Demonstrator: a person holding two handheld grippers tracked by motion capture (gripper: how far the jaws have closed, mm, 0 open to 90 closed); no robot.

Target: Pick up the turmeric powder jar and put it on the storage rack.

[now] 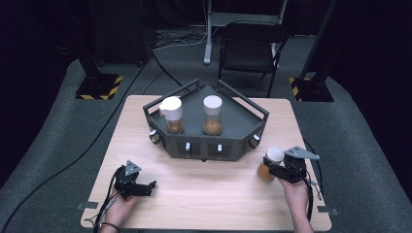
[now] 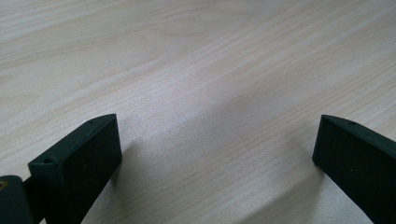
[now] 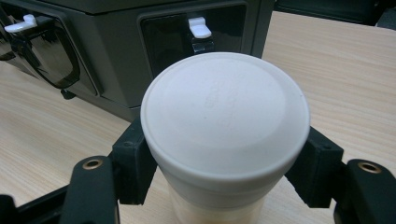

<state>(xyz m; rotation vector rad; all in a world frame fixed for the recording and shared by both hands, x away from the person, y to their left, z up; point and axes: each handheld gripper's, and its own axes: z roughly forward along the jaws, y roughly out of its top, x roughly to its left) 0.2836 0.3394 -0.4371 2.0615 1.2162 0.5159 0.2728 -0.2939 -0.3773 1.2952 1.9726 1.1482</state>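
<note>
In the high view, three jars with white lids and brown contents are counted. Two stand upright inside the dark angular tray (image 1: pixel 252 109) at the far middle of the counter (image 1: pixel 204 194): the left tray jar (image 1: pixel 172 115) and the middle tray jar (image 1: pixel 212 114). The third jar (image 1: pixel 270 162) stands on the counter just right of the tray's near right corner, and the right tool (image 1: pixel 273 167) is closed around it. The left tool (image 1: pixel 148 186) is held low over the near left of the counter, well apart from every jar. Two tools and one tray are counted.

In the left gripper view, the left tool (image 2: pixel 215 144) is seen with its jaws wide apart and nothing between them; bare wood grain lies beneath.

In the right gripper view, the right tool (image 3: pixel 224 172) is clamped on the third jar (image 3: pixel 225 112) just below its lid, one pad on each side. Two white latches, a left latch (image 3: pixel 22 23) and a middle latch (image 3: pixel 198 26), are seen on the tray's front wall beyond.

The step in hand is judged to be the grasp of the third jar, now secured. The next move is judged to call for a clean lift, kept upright, high enough to clear the tray's rail, and a placement in the free space right of the middle jar.
</note>
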